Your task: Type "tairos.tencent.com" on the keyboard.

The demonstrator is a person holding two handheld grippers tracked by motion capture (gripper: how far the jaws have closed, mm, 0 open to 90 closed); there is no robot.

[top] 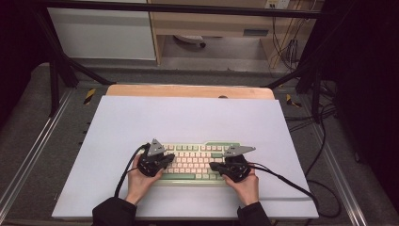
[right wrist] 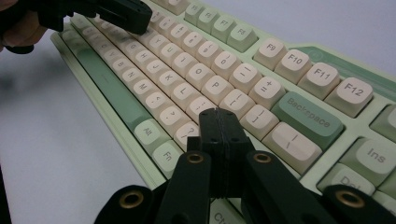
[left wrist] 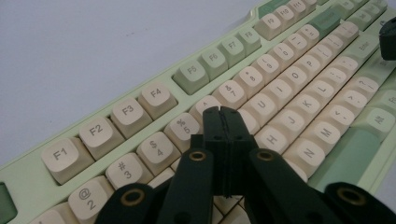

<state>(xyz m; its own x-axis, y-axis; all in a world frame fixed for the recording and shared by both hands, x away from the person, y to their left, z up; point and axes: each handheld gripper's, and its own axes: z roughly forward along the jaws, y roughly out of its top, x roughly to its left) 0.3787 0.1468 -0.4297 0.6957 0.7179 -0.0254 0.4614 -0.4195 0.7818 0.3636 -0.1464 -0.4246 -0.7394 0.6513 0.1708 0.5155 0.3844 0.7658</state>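
green-and-cream keyboard (top: 195, 162) near front centre of white bench (top: 141, 122), left tool (left wrist: 222, 114) jaws together over number row, right tool (right wrist: 218, 116) jaws together over right-hand keys, nothing held

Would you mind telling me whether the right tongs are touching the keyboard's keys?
Cannot tell. In the right gripper view the shut right tongs point at the keyboard near the quote key, but their own tips hide any contact or gap.
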